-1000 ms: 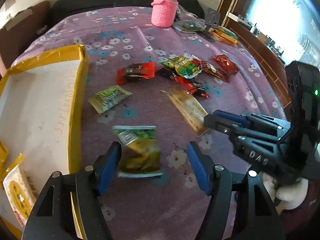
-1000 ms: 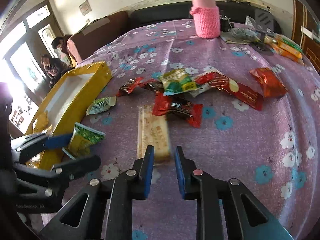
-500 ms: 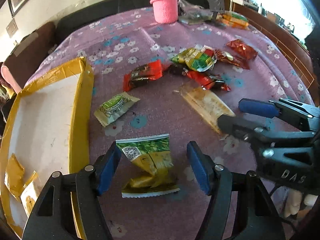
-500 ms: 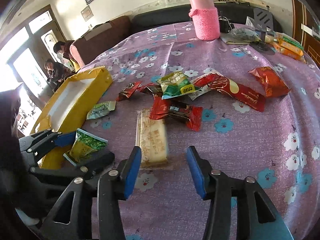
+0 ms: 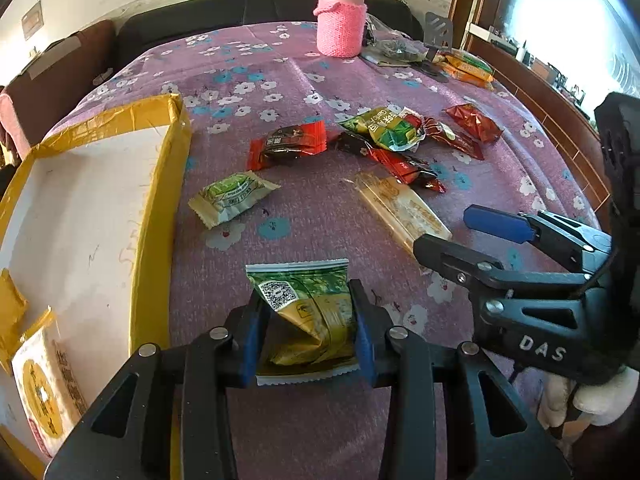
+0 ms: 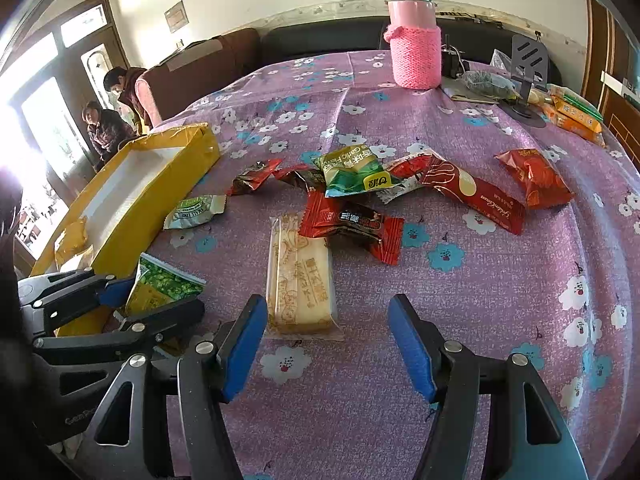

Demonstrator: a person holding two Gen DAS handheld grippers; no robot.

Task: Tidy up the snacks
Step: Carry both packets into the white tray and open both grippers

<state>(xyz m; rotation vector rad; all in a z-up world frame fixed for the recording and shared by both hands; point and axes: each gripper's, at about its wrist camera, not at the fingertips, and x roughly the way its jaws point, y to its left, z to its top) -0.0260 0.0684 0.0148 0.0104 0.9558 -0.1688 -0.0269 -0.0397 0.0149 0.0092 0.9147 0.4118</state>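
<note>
Two tongs: left gripper (image 5: 306, 334) clamps green packet (image 5: 306, 312); lift clear, carry toward box (image 5: 160, 184) at 10 o'clock. Right gripper (image 6: 328, 346) gapes wide, empty, over biscuit pack (image 6: 300, 276).

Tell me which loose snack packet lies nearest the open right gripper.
The long beige biscuit packet, lying lengthwise just ahead of the right gripper. The red wrappers sit farther back; the left gripper holds the green packet.

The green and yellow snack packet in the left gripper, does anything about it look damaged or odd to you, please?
Yes: the green and yellow snack packet is creased and buckled in the middle where the left gripper squeezes it from both sides. I see no tear or spill.
</note>
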